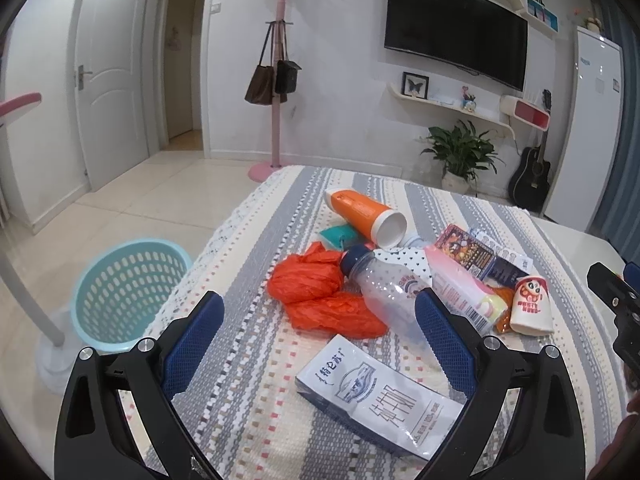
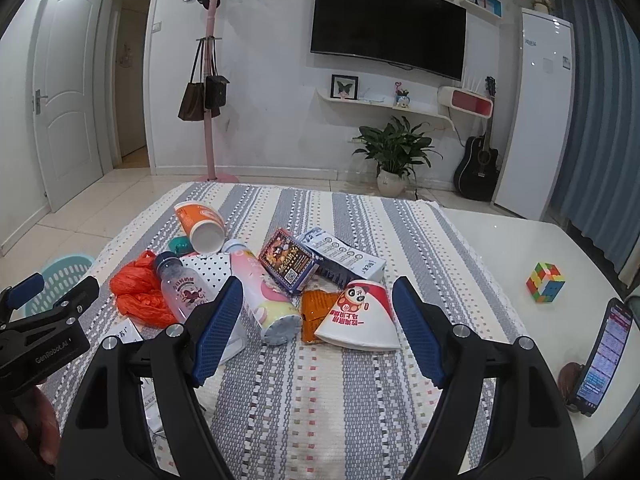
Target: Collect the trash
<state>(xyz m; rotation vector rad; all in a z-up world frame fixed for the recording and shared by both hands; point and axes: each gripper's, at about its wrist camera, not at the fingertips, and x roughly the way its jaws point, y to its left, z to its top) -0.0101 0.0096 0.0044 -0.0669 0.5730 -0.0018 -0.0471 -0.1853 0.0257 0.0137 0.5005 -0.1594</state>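
Observation:
Trash lies in a heap on the striped tablecloth (image 1: 256, 392): an orange plastic bag (image 1: 316, 292), a clear bottle with a blue cap (image 1: 384, 292), an orange and white cup (image 1: 364, 212), a pink bottle (image 1: 460, 288), a red and white paper cup (image 1: 532, 304) and a flat milk carton (image 1: 380, 396). My left gripper (image 1: 316, 340) is open above the cloth, the carton between its fingers. My right gripper (image 2: 316, 324) is open just before the paper cup (image 2: 360, 316) and pink bottle (image 2: 264, 300). Both are empty.
A light blue basket (image 1: 128, 288) stands on the floor left of the table. A Rubik's cube (image 2: 545, 282) and a propped phone (image 2: 604, 356) sit on the bare white table at the right. A snack box (image 2: 288, 260) and a flattened carton (image 2: 344, 258) lie in the heap.

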